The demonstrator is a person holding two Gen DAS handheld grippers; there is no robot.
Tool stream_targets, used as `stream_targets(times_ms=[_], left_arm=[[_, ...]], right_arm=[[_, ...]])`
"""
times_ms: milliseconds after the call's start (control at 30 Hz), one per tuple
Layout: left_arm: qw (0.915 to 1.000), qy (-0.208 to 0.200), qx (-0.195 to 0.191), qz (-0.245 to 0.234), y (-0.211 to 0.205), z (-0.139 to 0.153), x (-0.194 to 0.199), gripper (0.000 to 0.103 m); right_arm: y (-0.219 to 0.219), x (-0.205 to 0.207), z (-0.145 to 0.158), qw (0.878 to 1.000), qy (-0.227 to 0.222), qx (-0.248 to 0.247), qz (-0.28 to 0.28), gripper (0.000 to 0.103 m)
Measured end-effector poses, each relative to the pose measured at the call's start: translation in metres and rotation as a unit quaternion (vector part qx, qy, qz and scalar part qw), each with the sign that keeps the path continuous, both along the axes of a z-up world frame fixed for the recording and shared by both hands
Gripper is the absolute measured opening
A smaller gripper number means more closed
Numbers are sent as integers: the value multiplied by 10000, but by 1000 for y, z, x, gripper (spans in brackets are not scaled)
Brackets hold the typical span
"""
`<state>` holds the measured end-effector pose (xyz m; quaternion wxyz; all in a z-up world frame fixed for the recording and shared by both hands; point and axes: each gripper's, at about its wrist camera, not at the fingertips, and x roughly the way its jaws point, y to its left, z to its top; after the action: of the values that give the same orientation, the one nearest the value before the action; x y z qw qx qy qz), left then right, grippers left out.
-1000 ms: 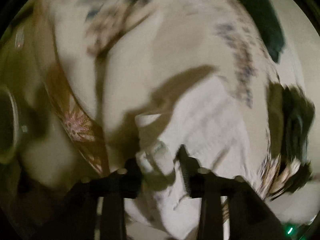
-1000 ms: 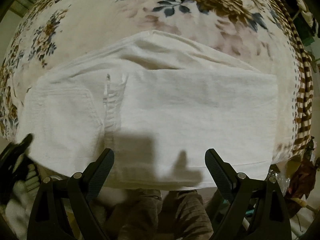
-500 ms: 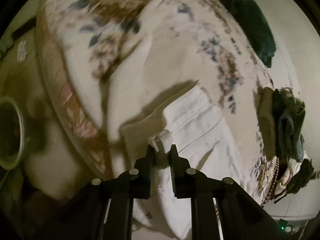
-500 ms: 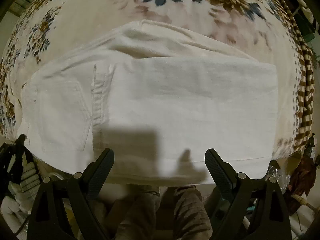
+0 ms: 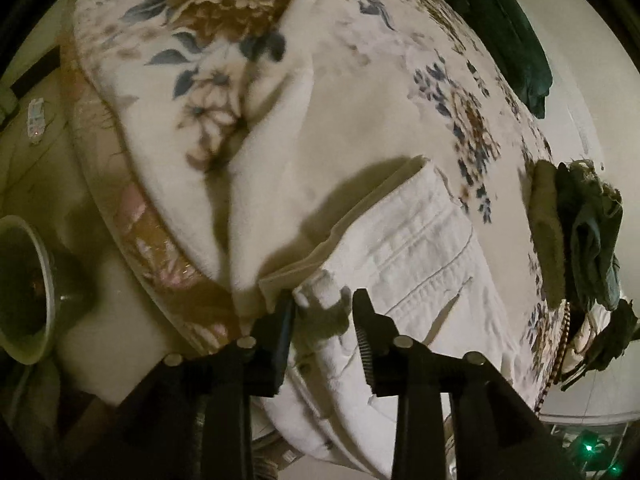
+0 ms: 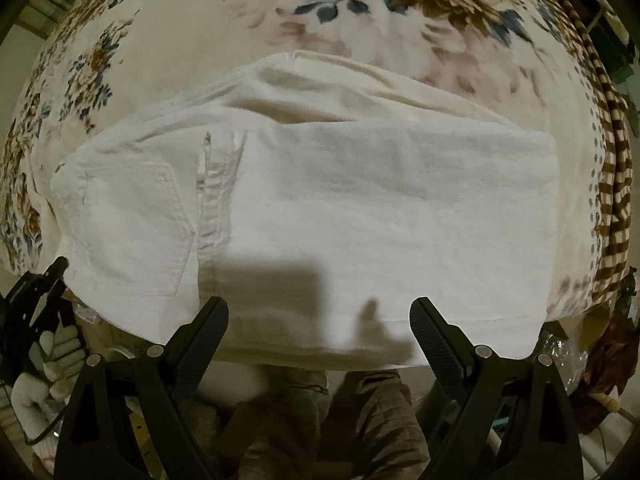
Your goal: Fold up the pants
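While the left jaws are opening at the waistband corner, the fold looks partly done.

left edge: left gripper sits at the waistband end of the white pants, which lie on the floral blanket near its front edge.
left gripper state: narrow gap, jaws opening; a bunched bit of waistband fabric is between them, touching the left pad. Whether the right pad touches it, I cannot tell. Judged as letting go, not gripping.
left side of pants: back pocket faces up, flat, seams visible beside it.
middle: legs already doubled over; top layer lies across the lower layer, with a strip of the under layer showing along the far side.
right side of pants: fold edge fairly straight, reaches close to the striped cloth without clearly touching it.
right gripper state: right gripper wide apart, nothing between the jaws, hanging over the near hem, apart from the fabric as far as I can tell.
done: pants laid flat, at least one fold made, stack roughly rectangular.
left: likely one more fold across the length to make it compact, plus smoothing the lifted waistband corner.
clutter: dark clothes pile at the blanket's far side, well apart from the pants.
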<state>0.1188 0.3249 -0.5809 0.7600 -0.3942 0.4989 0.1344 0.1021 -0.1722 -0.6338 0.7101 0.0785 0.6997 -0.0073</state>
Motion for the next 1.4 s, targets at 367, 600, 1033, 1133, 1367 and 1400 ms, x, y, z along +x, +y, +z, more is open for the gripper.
stream_targets(times_ms=[367, 600, 1033, 1133, 1367, 1400], left_arm=[[9994, 344, 13, 51, -22, -12, -11, 39], [9986, 219, -374, 300, -23, -17, -28, 41], [9963, -130, -709, 468, -12, -41, -3, 39], [9985, -316, -257, 377, -23, -19, -10, 20], [9858, -1182, 952, -713, -103, 103, -26, 12], [9835, -1281, 967, -837, -112, 112, -28, 12]], right_arm=[[11, 7, -2, 9999, -12, 85, 76, 94], [10, 12, -2, 9999, 17, 146, 72, 94], [-2, 13, -11, 10000, 19, 31, 42, 94], [-6, 10, -11, 10000, -1, 25, 75, 94], [-32, -3, 4, 9995, -294, -67, -63, 94], [-38, -5, 7, 9993, -360, -84, -97, 94]])
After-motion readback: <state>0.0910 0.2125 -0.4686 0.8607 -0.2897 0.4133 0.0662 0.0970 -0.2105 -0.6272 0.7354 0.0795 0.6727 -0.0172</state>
